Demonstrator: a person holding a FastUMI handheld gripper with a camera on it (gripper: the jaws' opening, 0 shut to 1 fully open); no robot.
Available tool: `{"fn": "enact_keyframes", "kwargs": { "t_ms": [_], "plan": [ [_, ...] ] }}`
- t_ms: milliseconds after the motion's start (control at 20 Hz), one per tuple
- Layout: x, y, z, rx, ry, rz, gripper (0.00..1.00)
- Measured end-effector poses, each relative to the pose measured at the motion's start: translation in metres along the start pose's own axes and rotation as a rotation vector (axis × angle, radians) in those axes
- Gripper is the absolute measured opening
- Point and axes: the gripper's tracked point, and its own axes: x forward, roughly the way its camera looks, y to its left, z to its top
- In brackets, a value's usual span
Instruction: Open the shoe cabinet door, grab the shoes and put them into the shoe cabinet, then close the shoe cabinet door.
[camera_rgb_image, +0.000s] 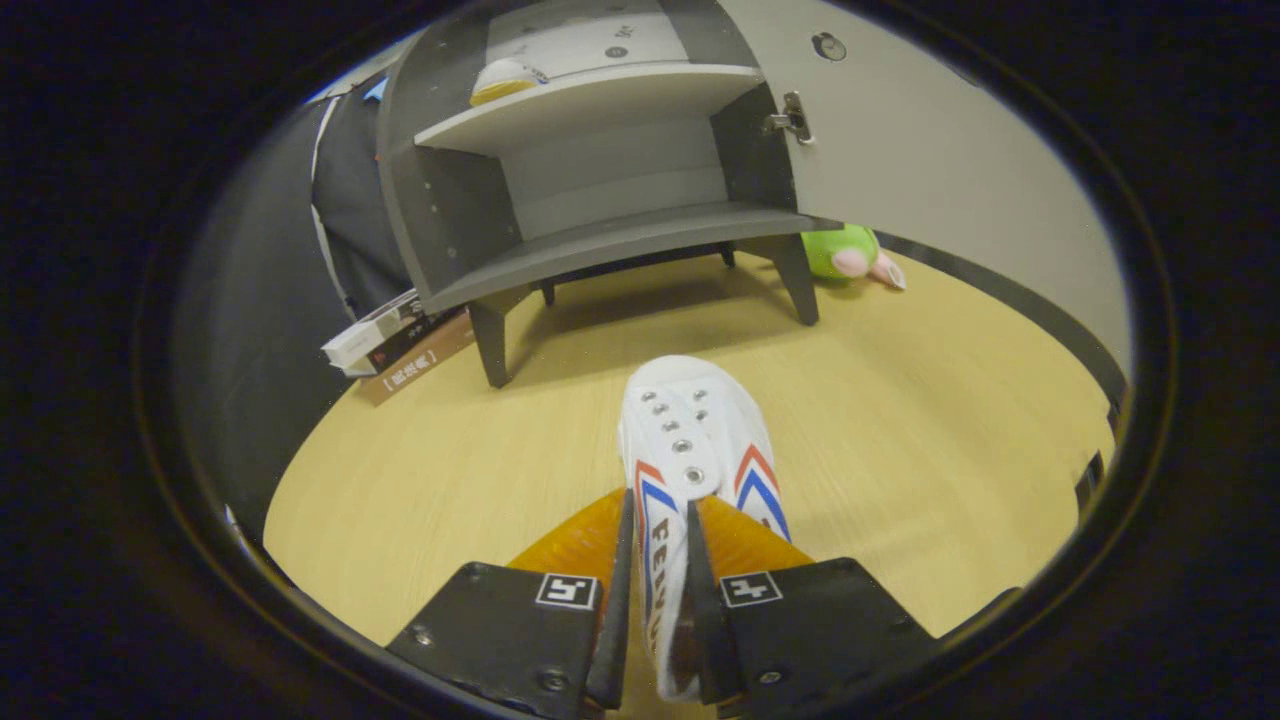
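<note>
grip: fingers (655, 590) pinching white canvas sneaker with red-blue stripes (690, 450)
next: lift it level into grey open-door shoe cabinet's (600, 170) lower shelf, toe first

Pale wood-grain floor (900, 420) under soft light — stacked books (400, 340) and a green plush toy (845, 250) flank the cabinet's legs.

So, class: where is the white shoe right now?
In the gripper view, the white shoe is clamped between the gripper's two fingers, toe pointing toward the open shoe cabinet beyond it.
</note>
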Motion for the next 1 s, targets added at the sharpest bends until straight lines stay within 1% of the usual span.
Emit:
{"fn": "enact_keyframes", "kwargs": {
  "t_ms": [50,100,150,200,250,400,550,800,1000],
  "plan": [
    [-0.001,0.0,0.0,-0.011,-0.02,0.022,0.27],
    [-0.004,0.003,0.007,-0.012,-0.041,0.064,0.23],
    [-0.001,0.004,0.008,-0.018,-0.057,0.084,0.14],
    [-0.005,0.005,0.013,-0.03,-0.074,0.093,0.09],
    [-0.006,0.007,0.015,-0.04,-0.096,0.096,0.07],
    [-0.027,0.005,0.023,-0.076,-0.155,0.093,0.06],
    [-0.057,0.013,0.033,-0.098,-0.191,0.139,0.06],
    [-0.118,0.024,0.081,-0.148,-0.326,0.164,0.06],
    [-0.171,0.047,0.129,-0.194,-0.397,0.238,0.06]
  ]
}}
